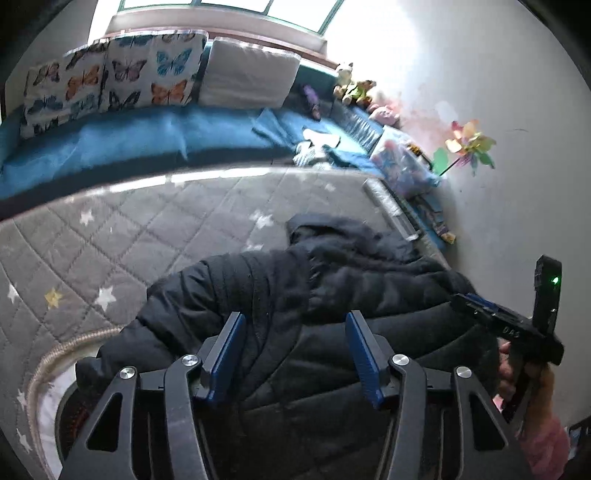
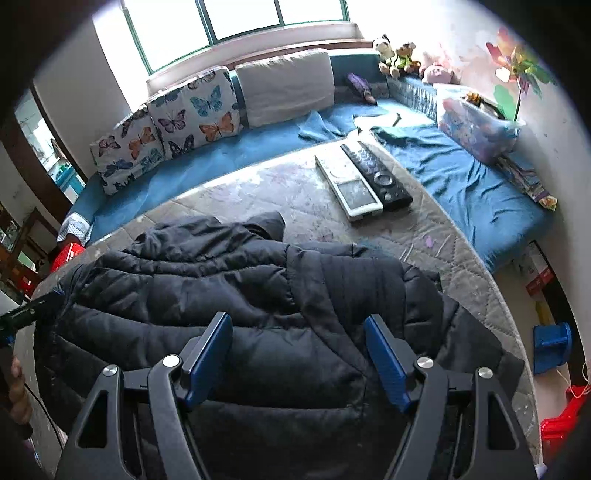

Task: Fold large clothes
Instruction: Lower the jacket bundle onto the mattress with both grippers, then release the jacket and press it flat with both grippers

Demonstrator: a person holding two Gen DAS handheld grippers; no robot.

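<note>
The black puffer jacket (image 1: 325, 302) lay spread on the grey quilted mattress (image 1: 122, 236), its hood toward the blue bedding (image 1: 122, 140) and the butterfly cushions (image 1: 110, 77). The left tool (image 1: 293, 354) hung over the jacket's near part with its blue pads wide apart and nothing between them. The right tool (image 2: 297, 354) stood likewise, spread wide above the dark quilting and gripping nothing. Both views cut off the jacket's near hem behind the tools' own black frames, so how it lay there could not be made out. In the left view the right tool's body showed at the right edge, its tips hidden against the jacket. Two remote controls (image 2: 364, 181) lay side by side beyond the jacket on the mattress. The window (image 2: 240, 22) was washed out by glare.
</note>
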